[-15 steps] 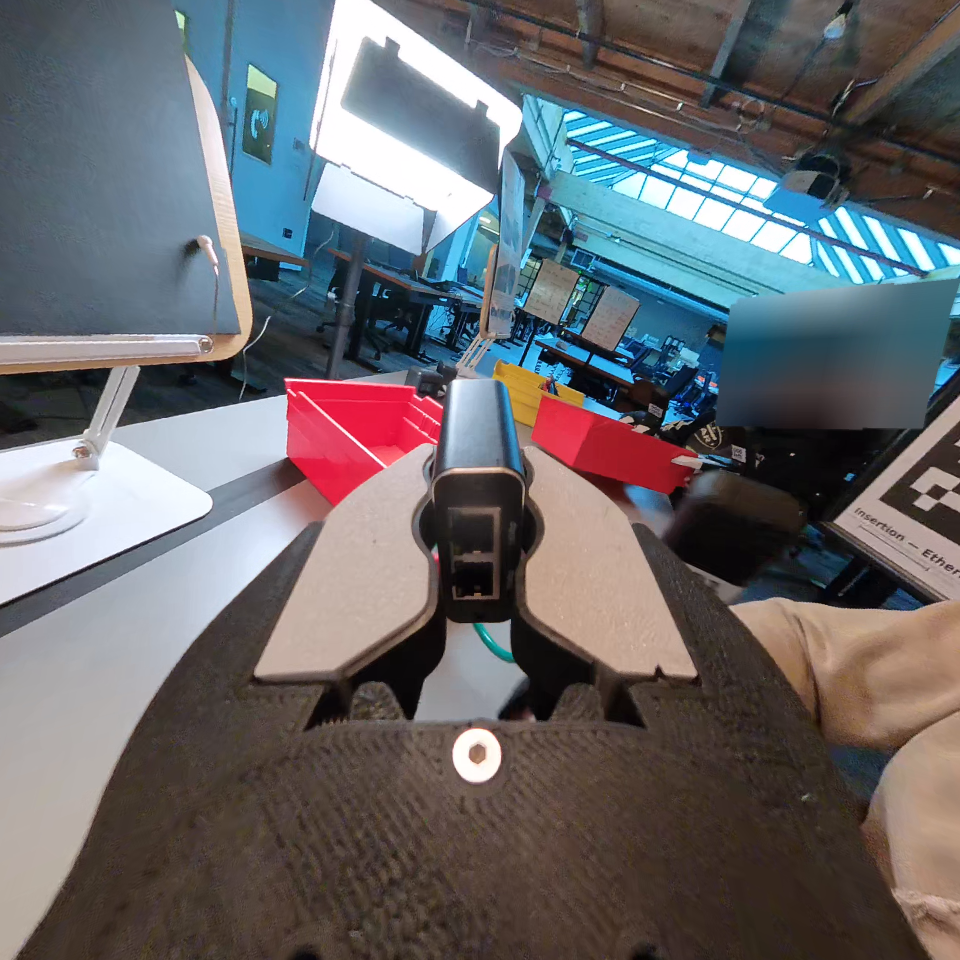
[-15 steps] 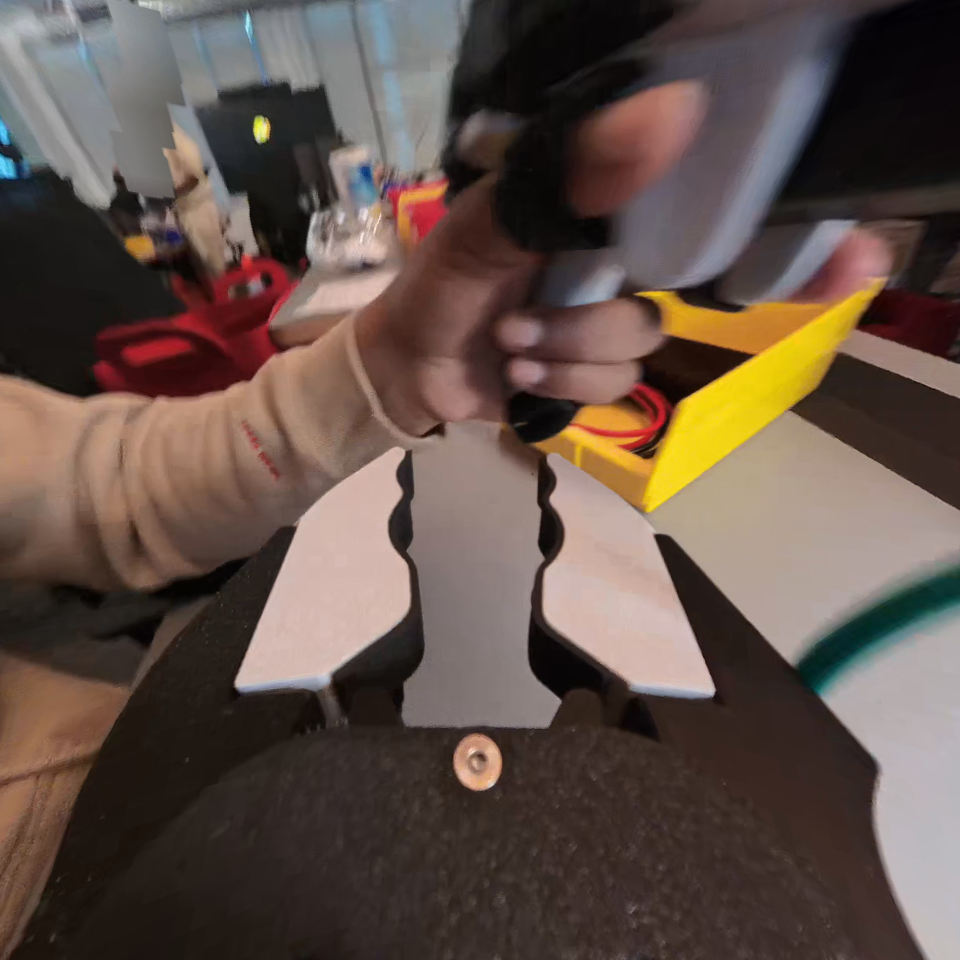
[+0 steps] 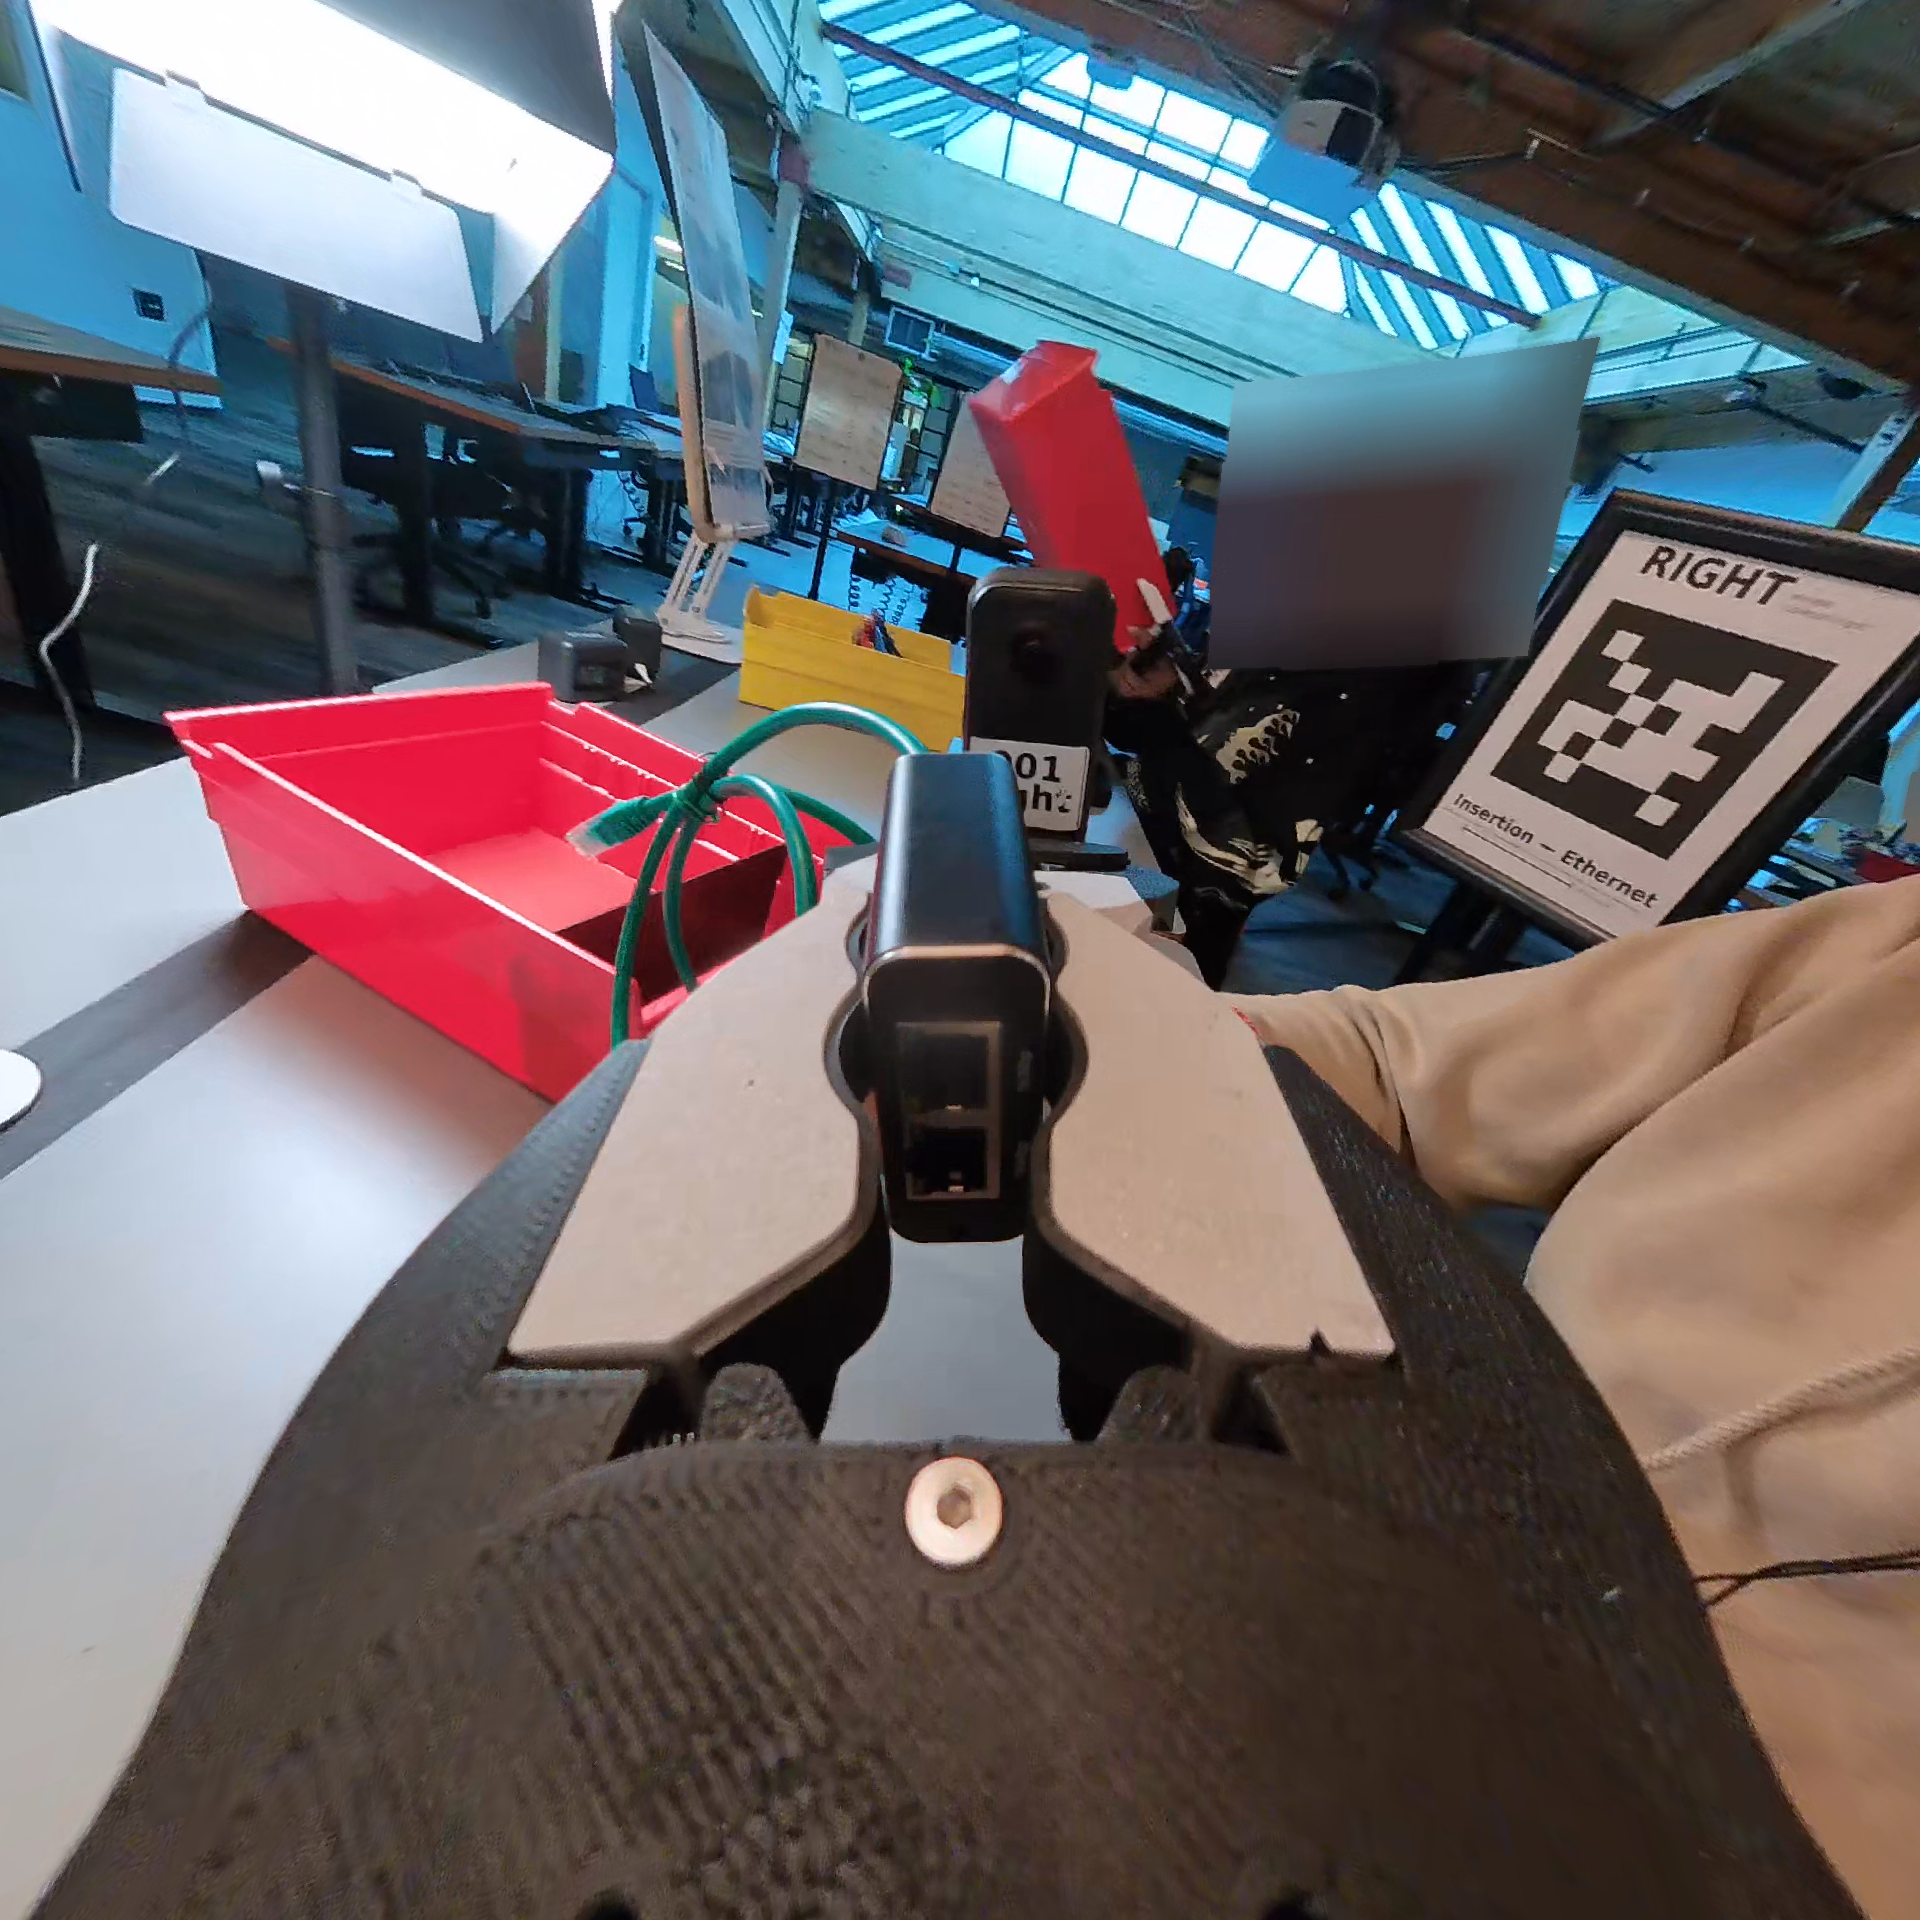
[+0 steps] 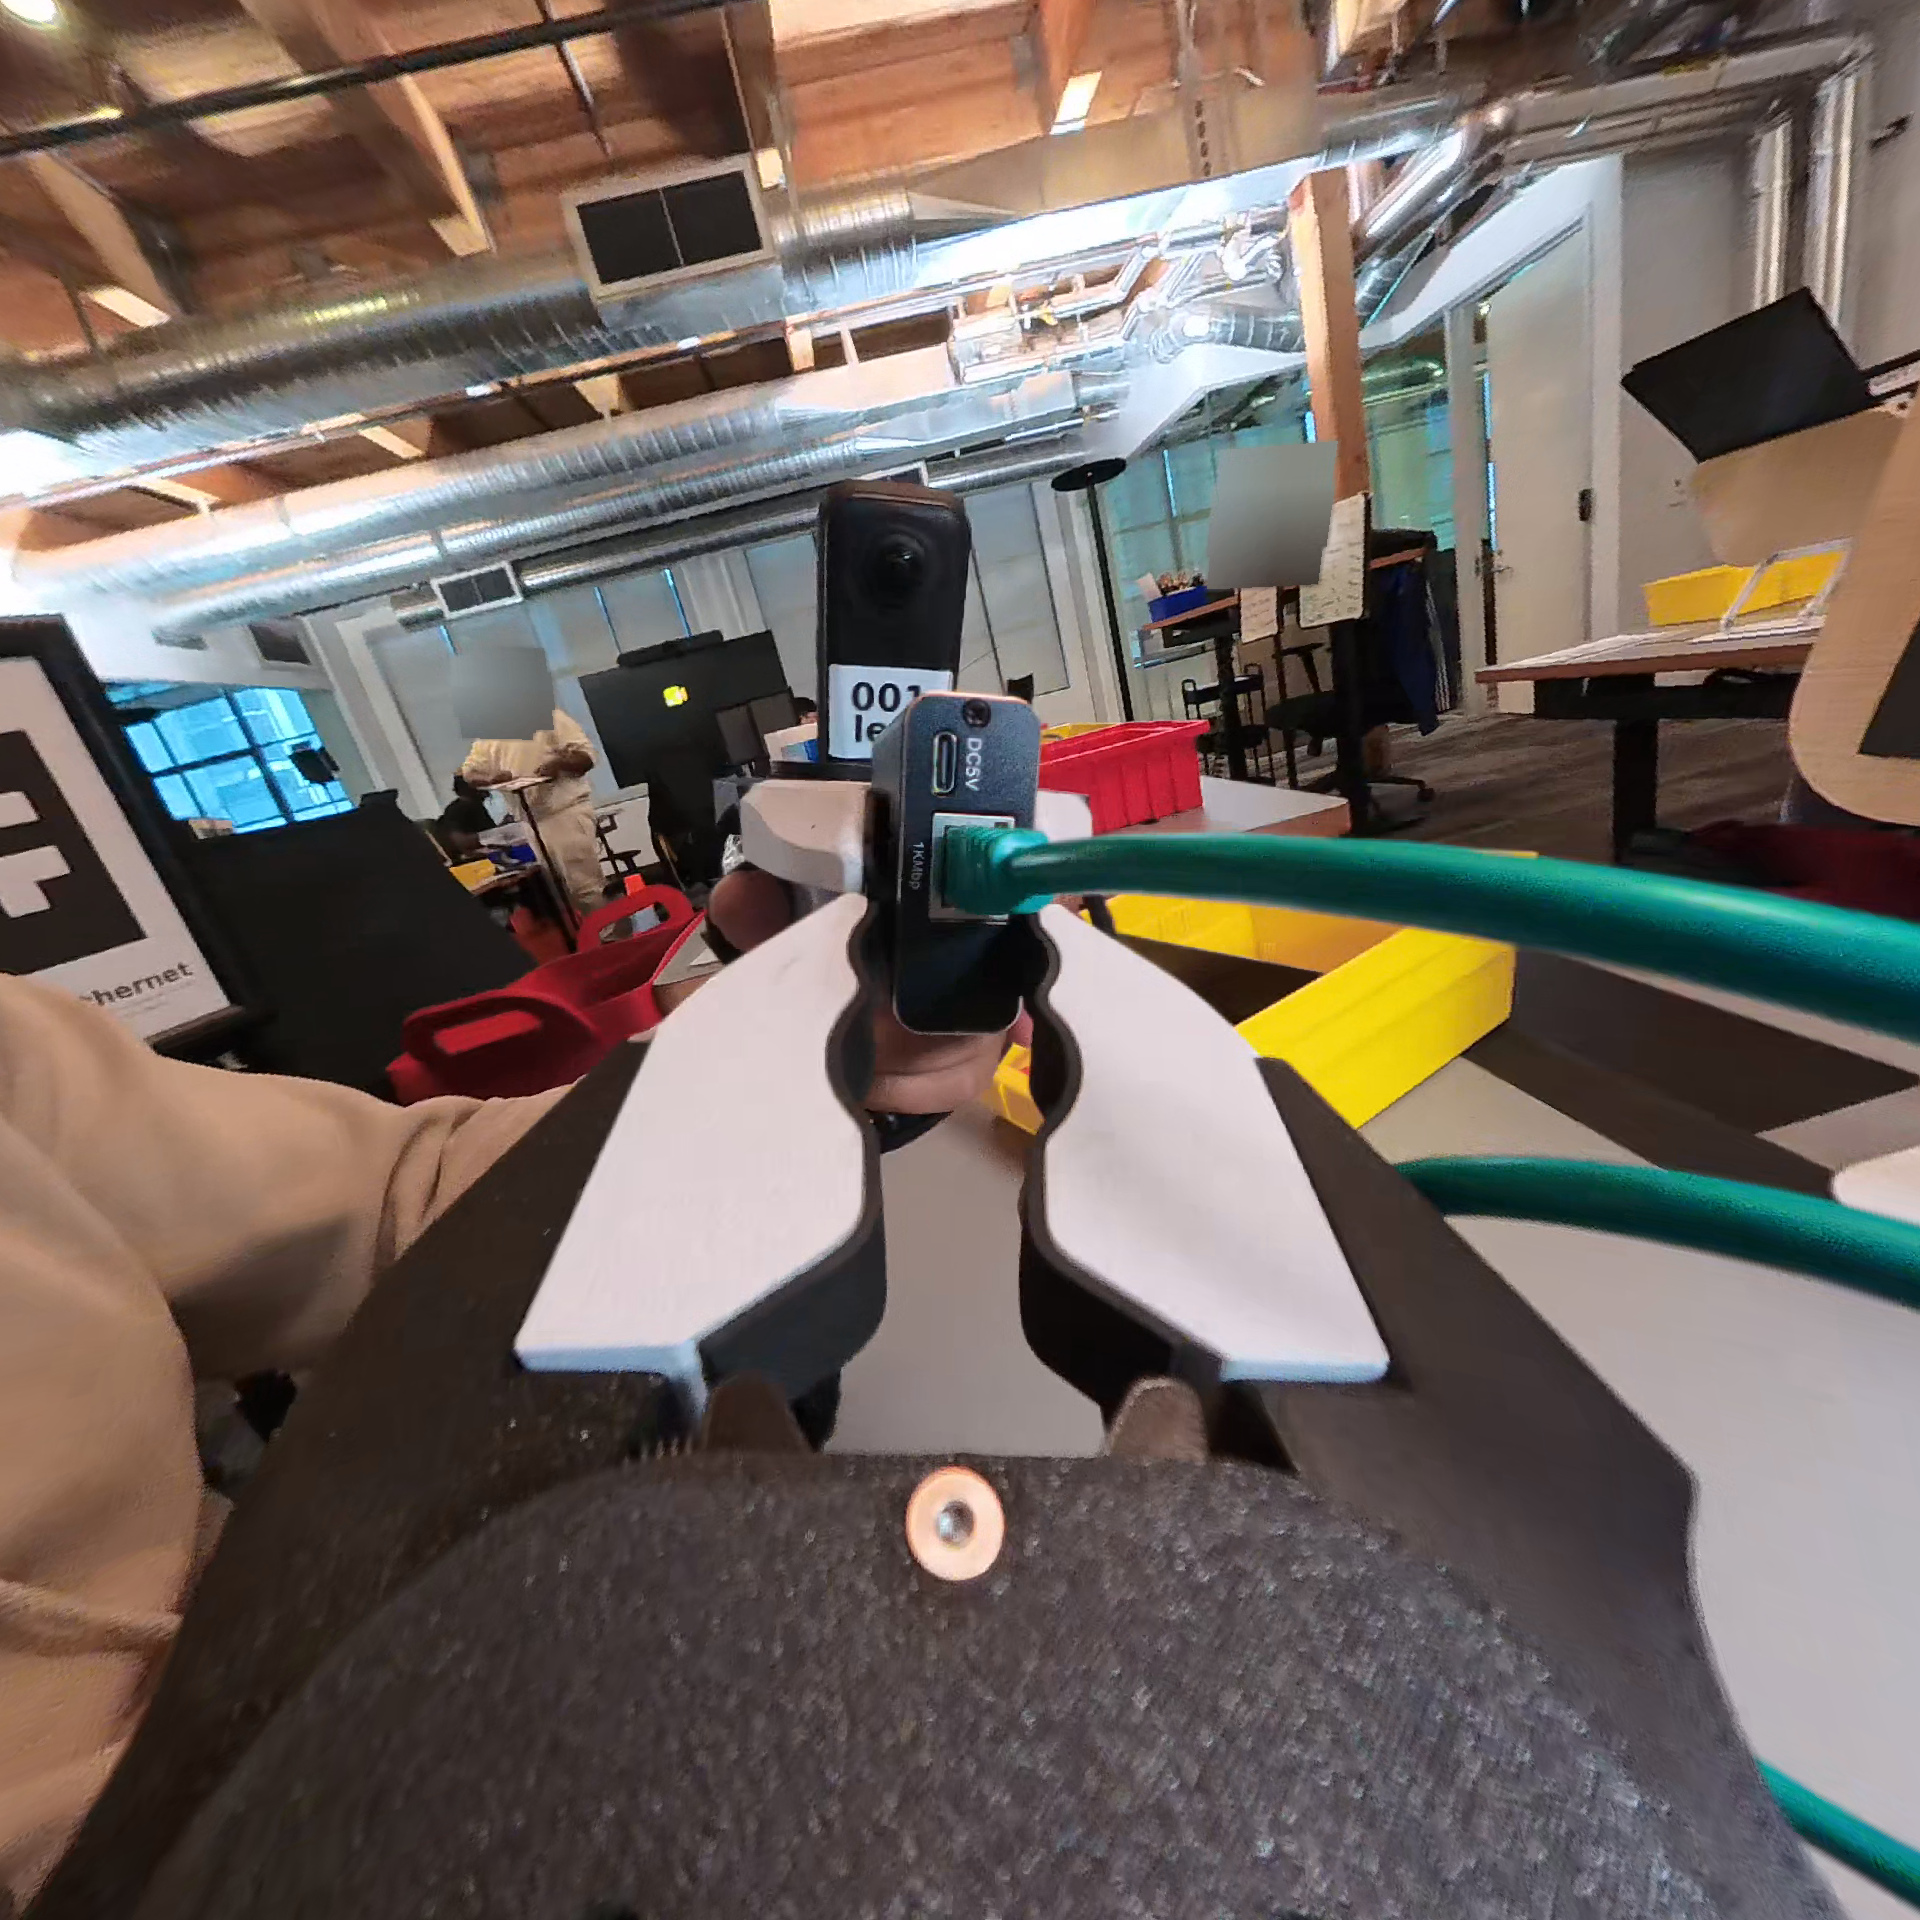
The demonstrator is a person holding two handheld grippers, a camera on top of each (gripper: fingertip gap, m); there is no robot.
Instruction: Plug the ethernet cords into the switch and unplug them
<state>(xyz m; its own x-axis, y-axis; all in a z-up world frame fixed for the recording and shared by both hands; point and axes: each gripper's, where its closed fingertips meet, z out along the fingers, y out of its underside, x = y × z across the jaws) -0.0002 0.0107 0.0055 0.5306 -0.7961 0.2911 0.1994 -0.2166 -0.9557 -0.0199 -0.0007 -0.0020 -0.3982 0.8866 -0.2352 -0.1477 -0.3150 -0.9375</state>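
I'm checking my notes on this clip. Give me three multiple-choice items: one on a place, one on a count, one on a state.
1. In the right wrist view, where is the green ethernet cord's plug?
A. in a port of the small black box-shaped switch
B. in a yellow bin
C. lying on the table

2. How many empty ports face the left wrist camera?
A. none
B. two
C. four

3. The left gripper is:
A. open
B. shut on the switch
C. shut on the cord

Answers:
1 A: the plug sits in the switch's end port.
2 B: two stacked sockets show, both bare.
3 B: its fingers press on both sides of the switch.
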